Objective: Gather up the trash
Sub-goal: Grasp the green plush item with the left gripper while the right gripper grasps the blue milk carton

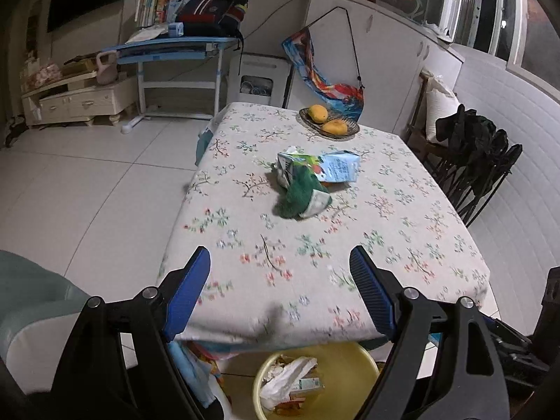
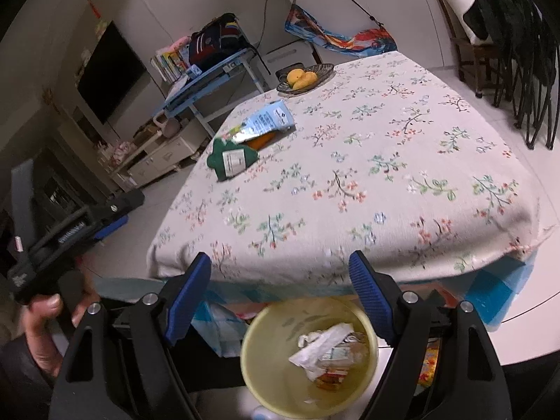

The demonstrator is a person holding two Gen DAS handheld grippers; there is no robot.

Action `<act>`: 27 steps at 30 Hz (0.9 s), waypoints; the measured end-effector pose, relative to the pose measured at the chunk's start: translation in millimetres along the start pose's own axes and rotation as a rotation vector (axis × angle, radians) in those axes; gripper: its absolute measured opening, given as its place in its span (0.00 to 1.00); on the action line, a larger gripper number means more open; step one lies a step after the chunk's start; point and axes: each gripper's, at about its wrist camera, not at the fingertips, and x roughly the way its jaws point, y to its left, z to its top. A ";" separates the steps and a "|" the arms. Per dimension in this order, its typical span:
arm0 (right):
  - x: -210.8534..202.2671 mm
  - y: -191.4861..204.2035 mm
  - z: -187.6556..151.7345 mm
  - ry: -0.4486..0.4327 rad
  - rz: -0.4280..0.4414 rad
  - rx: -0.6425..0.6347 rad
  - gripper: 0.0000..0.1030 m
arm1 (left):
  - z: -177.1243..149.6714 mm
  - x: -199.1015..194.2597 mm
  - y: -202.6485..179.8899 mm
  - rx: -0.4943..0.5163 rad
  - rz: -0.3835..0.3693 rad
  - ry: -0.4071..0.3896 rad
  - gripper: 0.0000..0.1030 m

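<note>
A crumpled green wrapper (image 1: 301,197) and a flattened light-blue carton (image 1: 337,166) lie together mid-table on the floral tablecloth (image 1: 315,262). They also show in the right wrist view, the wrapper (image 2: 232,161) and the carton (image 2: 267,120) at the table's far left. A yellow bin (image 1: 346,357) with paper trash stands on the floor under the table's near edge; it also shows in the right wrist view (image 2: 269,329). My left gripper (image 1: 280,262) is open and empty above the near table edge. My right gripper (image 2: 280,269) is open and empty above the bin.
A wicker tray with yellow fruit (image 1: 329,122) sits at the table's far end. Black chairs (image 1: 479,161) stand along the right side. A blue desk (image 1: 175,49) and low cabinet (image 1: 77,101) are at the back left. The left gripper's body (image 2: 70,231) shows at left.
</note>
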 end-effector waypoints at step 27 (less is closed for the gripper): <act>145.8 -17.0 123.4 0.115 0.241 0.340 0.76 | 64.3 144.7 -14.3 -0.016 -0.024 0.124 0.67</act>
